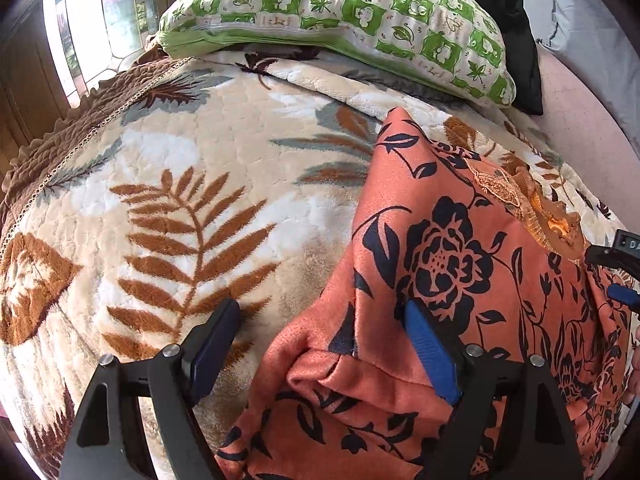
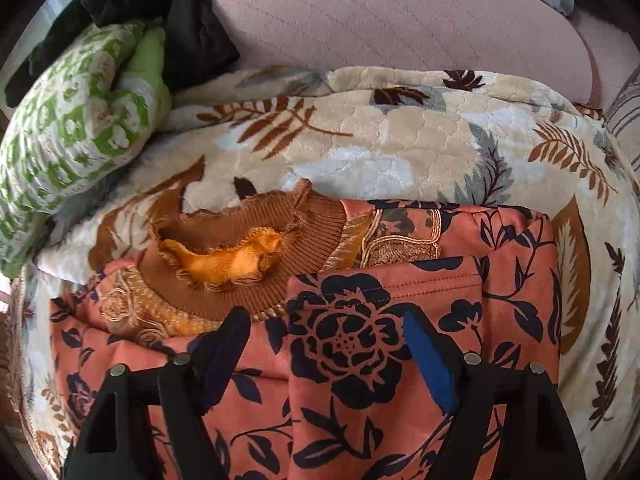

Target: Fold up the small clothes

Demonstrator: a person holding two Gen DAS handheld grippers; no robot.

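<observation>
An orange top with a dark blue flower print lies on the leaf-patterned blanket. Its brown knit collar faces the pillow end. One sleeve is folded over the body. My left gripper is open above the garment's left edge, where a bunched sleeve end lies between the fingers. My right gripper is open just above the folded sleeve, below the collar. Its black body also shows at the right edge of the left wrist view.
A green and white checked pillow lies at the head of the bed, with black clothing behind it. A pink quilted surface lies beyond the blanket. A window is at the far left.
</observation>
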